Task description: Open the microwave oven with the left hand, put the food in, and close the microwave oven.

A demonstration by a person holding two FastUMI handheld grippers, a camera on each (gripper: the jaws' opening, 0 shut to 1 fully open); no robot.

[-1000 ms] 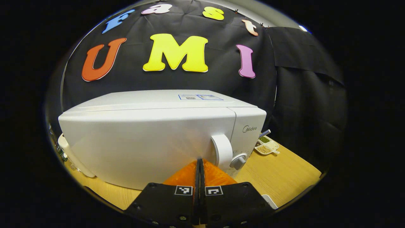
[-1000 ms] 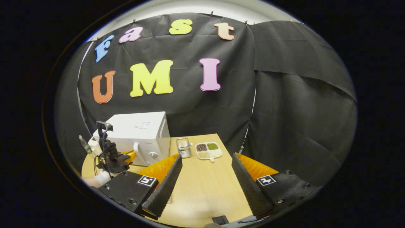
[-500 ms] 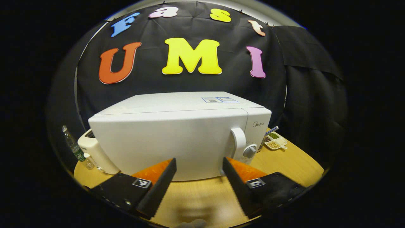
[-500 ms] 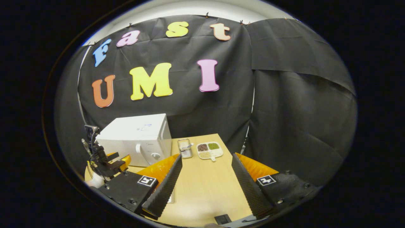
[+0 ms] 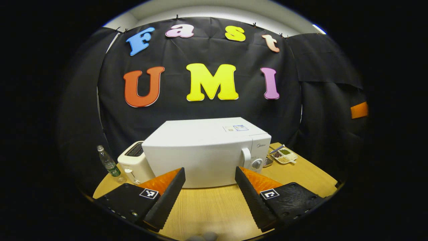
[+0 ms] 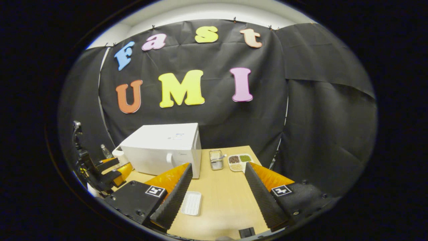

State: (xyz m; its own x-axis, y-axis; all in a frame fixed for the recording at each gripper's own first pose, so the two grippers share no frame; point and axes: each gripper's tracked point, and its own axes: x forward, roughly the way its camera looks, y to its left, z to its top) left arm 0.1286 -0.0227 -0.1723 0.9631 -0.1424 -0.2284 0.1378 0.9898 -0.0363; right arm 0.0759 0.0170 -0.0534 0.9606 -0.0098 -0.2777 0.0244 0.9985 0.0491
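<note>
Ahead, the shut microwave oven (image 5: 204, 150) sits beyond the spread left hand-held gripper (image 5: 209, 187).

White microwave (image 5: 200, 152), pale wooden table (image 5: 301, 175), cream toaster (image 5: 135, 165).

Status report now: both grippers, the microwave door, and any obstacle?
Left gripper open, empty, short of the microwave. Right gripper open, empty, over the table. Microwave door shut. Nothing between left gripper and door handle.
</note>
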